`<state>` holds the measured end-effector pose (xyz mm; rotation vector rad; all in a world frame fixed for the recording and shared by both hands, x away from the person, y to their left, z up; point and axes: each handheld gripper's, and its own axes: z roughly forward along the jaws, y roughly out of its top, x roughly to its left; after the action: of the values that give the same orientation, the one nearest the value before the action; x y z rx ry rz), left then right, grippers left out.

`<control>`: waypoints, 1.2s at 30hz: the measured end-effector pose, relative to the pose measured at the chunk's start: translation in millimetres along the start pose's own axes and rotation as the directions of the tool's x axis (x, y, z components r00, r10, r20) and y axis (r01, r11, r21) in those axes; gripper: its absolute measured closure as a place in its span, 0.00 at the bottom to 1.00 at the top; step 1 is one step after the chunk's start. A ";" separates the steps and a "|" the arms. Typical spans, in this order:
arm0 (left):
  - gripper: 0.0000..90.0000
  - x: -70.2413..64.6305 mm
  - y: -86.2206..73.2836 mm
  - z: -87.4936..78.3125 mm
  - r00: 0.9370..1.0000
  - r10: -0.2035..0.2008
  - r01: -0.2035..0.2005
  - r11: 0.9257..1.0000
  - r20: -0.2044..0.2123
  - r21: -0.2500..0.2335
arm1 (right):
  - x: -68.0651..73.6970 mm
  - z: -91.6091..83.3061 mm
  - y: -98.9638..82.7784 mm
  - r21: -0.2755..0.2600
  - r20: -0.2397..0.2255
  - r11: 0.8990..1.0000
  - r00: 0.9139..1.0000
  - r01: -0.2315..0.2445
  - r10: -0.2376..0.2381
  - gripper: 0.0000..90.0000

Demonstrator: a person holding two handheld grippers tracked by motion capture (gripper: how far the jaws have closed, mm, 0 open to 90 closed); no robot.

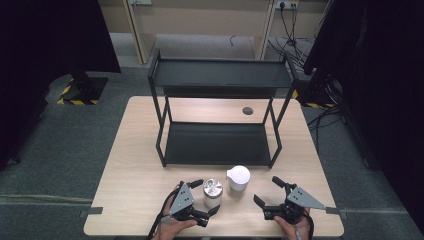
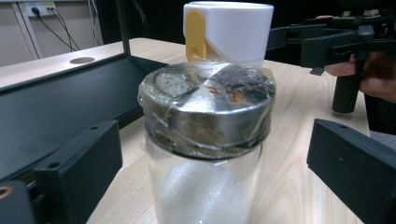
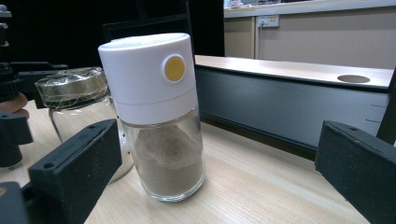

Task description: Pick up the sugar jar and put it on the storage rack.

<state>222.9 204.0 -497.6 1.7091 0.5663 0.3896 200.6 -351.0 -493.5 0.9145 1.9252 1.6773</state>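
Black two-tier metal rack on wooden table, grey floor, wall sockets

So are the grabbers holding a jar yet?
No. The left gripper has the metal-lidded jar between its open jaws, with gaps on both sides. The right gripper is open and apart from the white-capped jar.

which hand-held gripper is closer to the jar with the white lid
Right, narrowly. The right hand-held gripper sits apart to the right of the white-lidded jar, jaws open toward it. The left hand-held gripper is beyond the metal-lidded jar, which stands between its open jaws.
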 end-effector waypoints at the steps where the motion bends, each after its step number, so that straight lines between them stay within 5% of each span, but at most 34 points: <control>1: 0.04 0.1 0.8 1.3 1.000 0.002 -0.002 1.000 0.000 0.005 | 0.1 0.0 0.1 0.000 0.000 1.000 1.000 0.000 0.000 0.01; 29: 0.33 0.4 4.7 16.1 0.999 0.029 -0.028 0.998 -0.014 0.048 | -0.7 -0.3 0.0 -0.001 -0.006 1.000 1.000 -0.003 0.003 0.01; 36: 0.34 1.1 4.8 16.1 1.000 0.019 -0.019 0.999 -0.015 0.049 | -0.8 -0.2 0.0 -0.001 -0.007 1.000 1.000 -0.004 0.004 0.01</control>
<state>233.4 190.9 -496.4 1.7606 0.5754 0.4056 200.9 -351.7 -493.5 0.9144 1.9275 1.6859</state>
